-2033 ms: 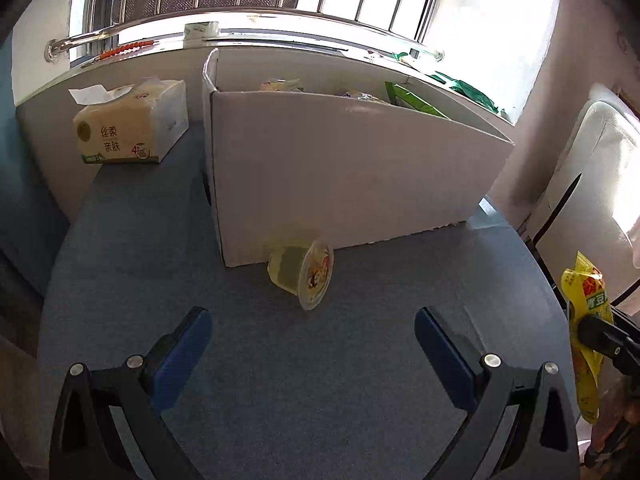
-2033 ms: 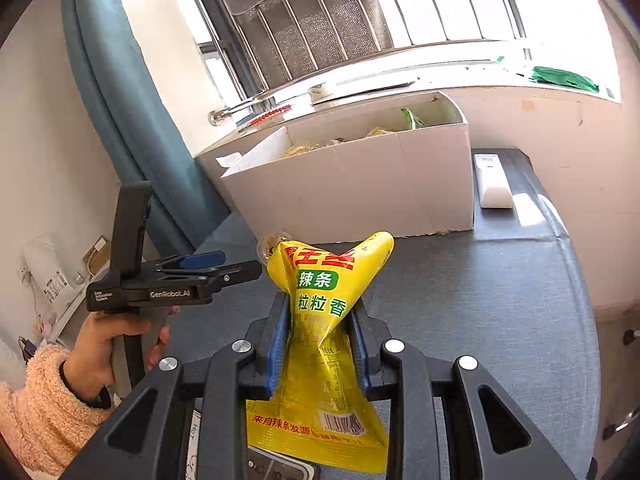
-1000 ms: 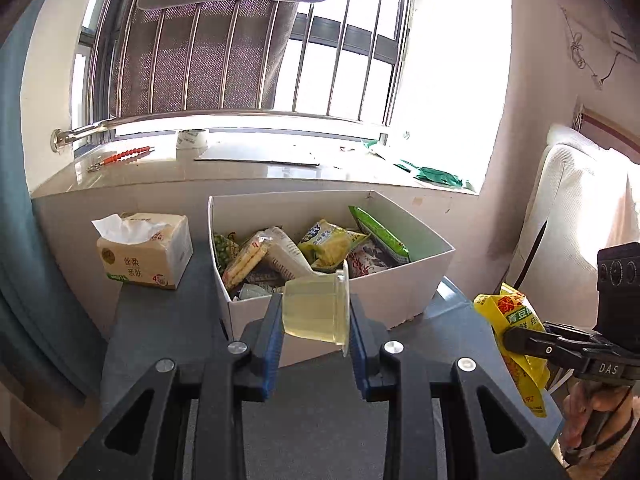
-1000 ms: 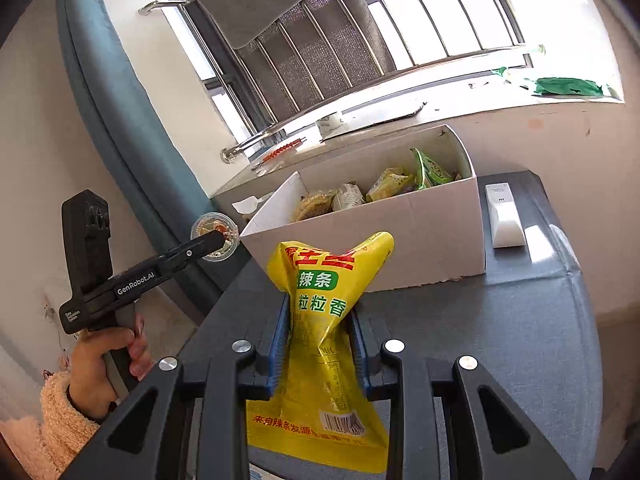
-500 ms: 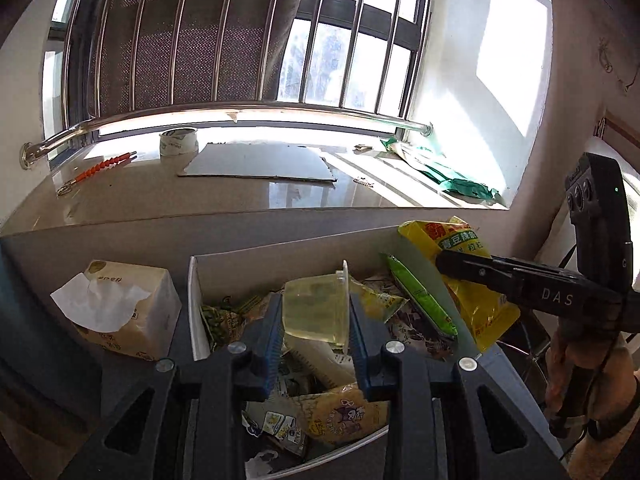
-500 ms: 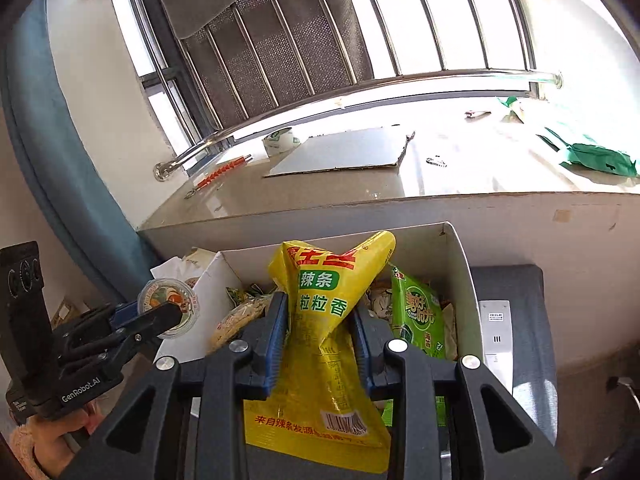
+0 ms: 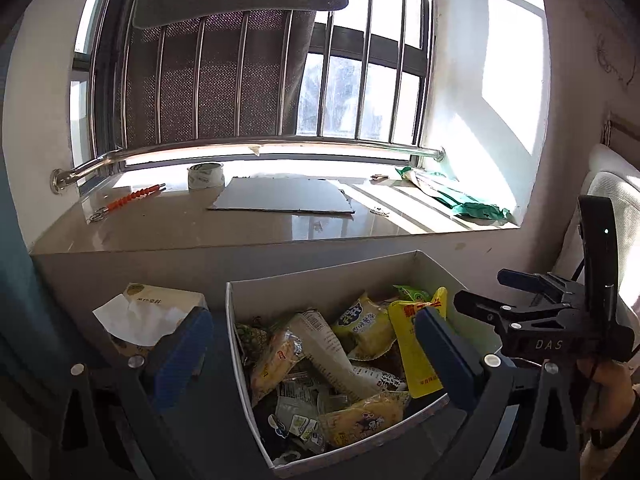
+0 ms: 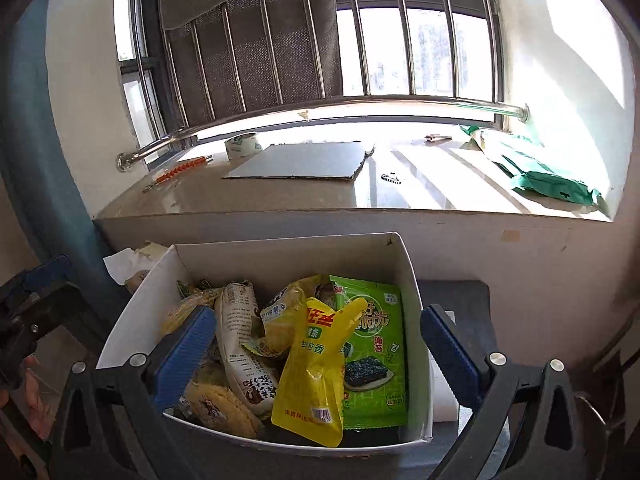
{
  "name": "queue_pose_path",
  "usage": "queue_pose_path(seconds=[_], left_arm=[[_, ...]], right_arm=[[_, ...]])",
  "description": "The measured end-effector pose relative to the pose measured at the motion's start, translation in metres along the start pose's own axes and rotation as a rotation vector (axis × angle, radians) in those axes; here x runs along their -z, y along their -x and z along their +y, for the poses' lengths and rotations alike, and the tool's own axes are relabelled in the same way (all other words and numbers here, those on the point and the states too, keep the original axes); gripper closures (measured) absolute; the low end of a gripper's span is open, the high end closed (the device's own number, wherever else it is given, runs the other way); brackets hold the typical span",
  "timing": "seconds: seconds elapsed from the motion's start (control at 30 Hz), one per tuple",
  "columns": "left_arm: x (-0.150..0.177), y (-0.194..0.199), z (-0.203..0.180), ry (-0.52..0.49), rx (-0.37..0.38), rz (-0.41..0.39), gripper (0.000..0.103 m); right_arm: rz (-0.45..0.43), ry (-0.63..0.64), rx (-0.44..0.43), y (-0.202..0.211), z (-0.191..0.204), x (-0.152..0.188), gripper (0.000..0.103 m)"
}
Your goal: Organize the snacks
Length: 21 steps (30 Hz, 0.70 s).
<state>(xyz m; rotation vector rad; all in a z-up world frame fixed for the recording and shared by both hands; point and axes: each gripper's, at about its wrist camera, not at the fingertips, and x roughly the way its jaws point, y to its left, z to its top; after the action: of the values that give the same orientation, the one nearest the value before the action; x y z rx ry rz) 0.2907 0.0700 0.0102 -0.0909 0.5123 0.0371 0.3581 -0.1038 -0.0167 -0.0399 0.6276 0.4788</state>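
Note:
A white cardboard box (image 7: 320, 276) (image 8: 280, 256) holds several snack packets. The yellow spicy-strip pouch (image 8: 316, 376) lies inside it, leaning on a green seaweed packet (image 8: 372, 344); it also shows in the left wrist view (image 7: 412, 344). My right gripper (image 8: 318, 344) is open and empty above the box. My left gripper (image 7: 312, 348) is open and empty over the box's left side. The jelly cup is not visible among the packets. The right gripper also shows in the left wrist view (image 7: 500, 300), and the left one at the right wrist view's left edge (image 8: 36, 280).
A tissue pack (image 7: 148, 312) stands left of the box on the grey table. A white remote (image 8: 444, 384) lies right of the box. Behind is a windowsill with a tape roll (image 7: 205, 176), cardboard sheet (image 7: 284, 200), orange tool (image 7: 132, 196) and green bag (image 7: 460, 200).
Both grippers have opened. The jelly cup has left my left gripper and the yellow pouch has dropped from my right gripper into the box.

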Motion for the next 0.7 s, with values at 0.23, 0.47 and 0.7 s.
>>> queue_pose_path(seconds=[0.23,0.47,0.7], left_arm=[[0.004,0.050,-0.007,0.060,-0.003,-0.093,0.000],[0.030,0.106,-0.029,0.007,-0.018,-0.099,0.000],[0.069,0.162,-0.046,0.017,-0.044,-0.067,0.000]], right_arm=[[-0.166,0.067,0.044,0.056,0.026,0.005,0.000],[-0.178,0.014,-0.067,0.117,0.038,0.038,0.000],[-0.123,-0.088,-0.135,0.176,0.033,0.086,0.000]])
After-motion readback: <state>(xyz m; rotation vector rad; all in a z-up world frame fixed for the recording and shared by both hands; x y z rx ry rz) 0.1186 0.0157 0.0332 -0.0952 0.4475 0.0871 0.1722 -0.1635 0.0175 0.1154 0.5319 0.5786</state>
